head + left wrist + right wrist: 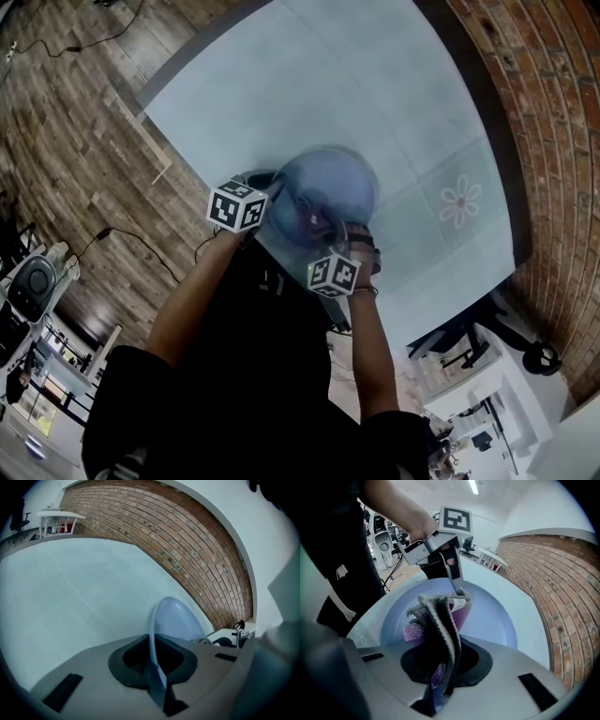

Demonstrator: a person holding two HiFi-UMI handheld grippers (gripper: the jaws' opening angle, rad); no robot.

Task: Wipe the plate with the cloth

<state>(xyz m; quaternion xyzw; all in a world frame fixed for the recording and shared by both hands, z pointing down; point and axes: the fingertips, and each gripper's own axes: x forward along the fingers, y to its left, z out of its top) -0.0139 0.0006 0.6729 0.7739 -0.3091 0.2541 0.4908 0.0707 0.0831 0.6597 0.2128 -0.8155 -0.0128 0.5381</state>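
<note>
Plate held on edge over the near side of the pale bench, cloth against it.
The plate's rim is clamped between the left gripper's fingers. The purple and grey cloth is pinched in the right gripper's fingers and pressed to the plate's face.

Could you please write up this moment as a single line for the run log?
left gripper: shut on plate rim | right gripper: shut on cloth | cloth: bunched at plate's face | phase: wipe
</note>
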